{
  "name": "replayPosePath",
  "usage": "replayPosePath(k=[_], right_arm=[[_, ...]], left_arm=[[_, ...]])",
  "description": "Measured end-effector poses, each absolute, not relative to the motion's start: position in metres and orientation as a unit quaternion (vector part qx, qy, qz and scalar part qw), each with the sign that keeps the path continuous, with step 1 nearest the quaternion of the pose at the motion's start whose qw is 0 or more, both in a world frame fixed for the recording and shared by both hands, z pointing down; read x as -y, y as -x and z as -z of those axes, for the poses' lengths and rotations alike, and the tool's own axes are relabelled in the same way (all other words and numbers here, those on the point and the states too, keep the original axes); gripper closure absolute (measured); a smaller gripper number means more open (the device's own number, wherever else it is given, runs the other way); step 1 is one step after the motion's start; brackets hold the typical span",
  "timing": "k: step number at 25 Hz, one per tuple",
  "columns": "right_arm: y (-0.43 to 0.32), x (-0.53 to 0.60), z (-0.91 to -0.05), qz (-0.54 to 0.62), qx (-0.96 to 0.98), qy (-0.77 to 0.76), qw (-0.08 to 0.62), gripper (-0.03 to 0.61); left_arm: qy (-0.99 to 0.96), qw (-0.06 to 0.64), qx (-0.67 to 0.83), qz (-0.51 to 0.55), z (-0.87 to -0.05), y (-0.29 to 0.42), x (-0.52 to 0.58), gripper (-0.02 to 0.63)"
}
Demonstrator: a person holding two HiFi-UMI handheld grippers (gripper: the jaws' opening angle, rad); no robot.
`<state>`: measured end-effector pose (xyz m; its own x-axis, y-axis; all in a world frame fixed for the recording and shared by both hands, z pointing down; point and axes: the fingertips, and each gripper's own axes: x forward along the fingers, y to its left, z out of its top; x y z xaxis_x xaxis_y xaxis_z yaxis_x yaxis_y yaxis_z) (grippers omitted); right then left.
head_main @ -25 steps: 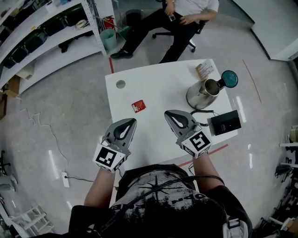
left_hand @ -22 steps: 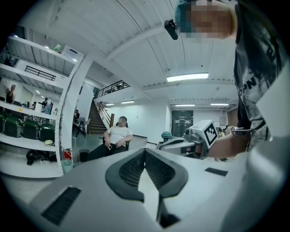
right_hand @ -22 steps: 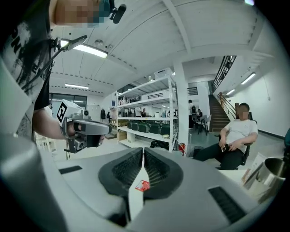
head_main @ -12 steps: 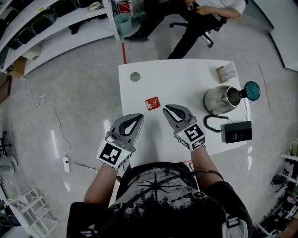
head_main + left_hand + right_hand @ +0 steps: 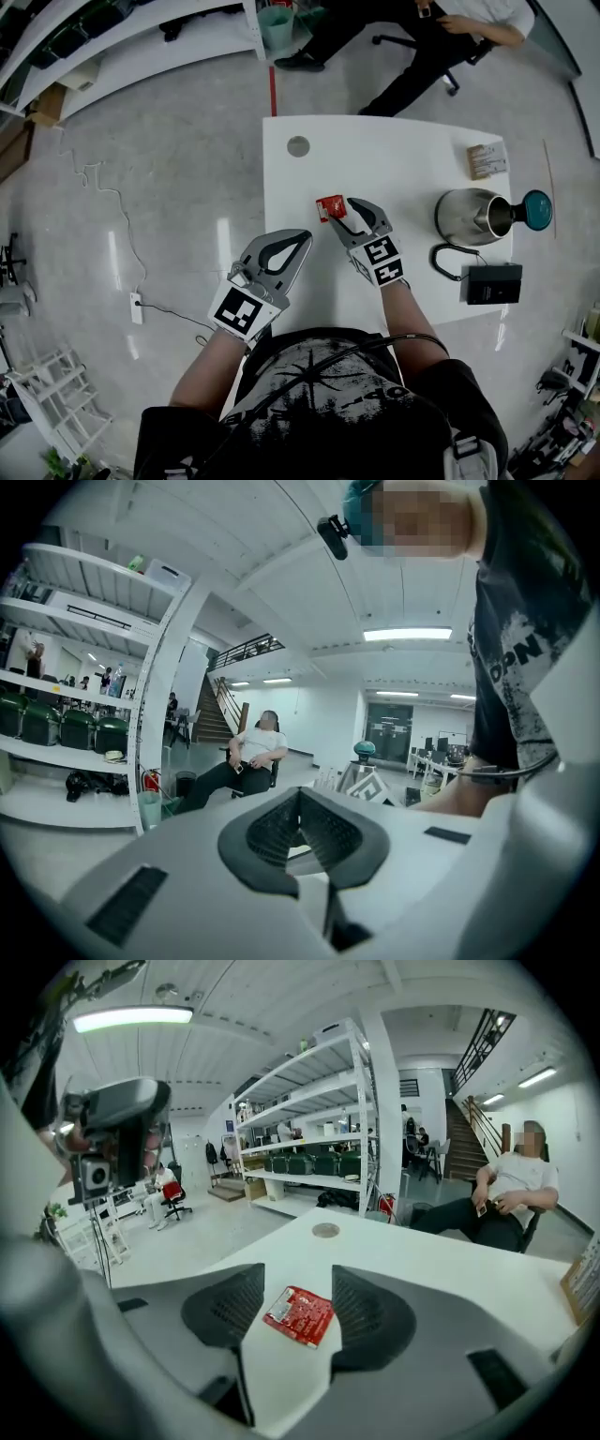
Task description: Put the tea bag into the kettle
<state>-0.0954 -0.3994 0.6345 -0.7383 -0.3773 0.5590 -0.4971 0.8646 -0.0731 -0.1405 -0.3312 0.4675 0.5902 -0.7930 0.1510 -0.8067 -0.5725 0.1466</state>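
The red tea bag (image 5: 329, 207) lies flat on the white table (image 5: 403, 159), left of its middle. My right gripper (image 5: 343, 214) reaches up to it, jaws opening. In the right gripper view the tea bag (image 5: 300, 1314) lies on the table between the two pads (image 5: 225, 1312), and neither pad touches it. The steel kettle (image 5: 469, 216) stands at the table's right with its teal lid (image 5: 537, 209) swung open. My left gripper (image 5: 302, 240) hovers at the table's near left edge, shut and empty; in its own view the jaw tips (image 5: 300, 797) meet.
A black kettle base (image 5: 494, 282) with its coiled cord lies near the right front corner. A small box (image 5: 487, 159) sits at the far right. A round grommet hole (image 5: 298, 146) marks the far left. A person sits on a chair (image 5: 441, 28) beyond the table; shelves (image 5: 112, 37) stand far left.
My right gripper has moved forward and left to the tea bag, and its jaws have gone from shut to apart. The left gripper has stayed by the near left edge.
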Motion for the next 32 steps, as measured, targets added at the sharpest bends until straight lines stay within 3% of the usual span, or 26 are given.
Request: replayPosePath(k=[14, 24, 32], right_arm=[[0.113, 0.412, -0.707, -0.135, 0.888, -0.249, 0.363, 0.188], [0.117, 0.409, -0.709, -0.130, 0.883, -0.244, 0.379, 0.190], [0.119, 0.406, -0.707, -0.124, 0.885, -0.234, 0.382, 0.274]], left_arm=[[-0.873, 0.132, 0.468, -0.043, -0.490, 0.161, 0.322, 0.603], [-0.868, 0.140, 0.475, -0.041, -0.497, 0.166, 0.320, 0.604], [-0.866, 0.140, 0.477, -0.045, -0.497, 0.166, 0.318, 0.603]])
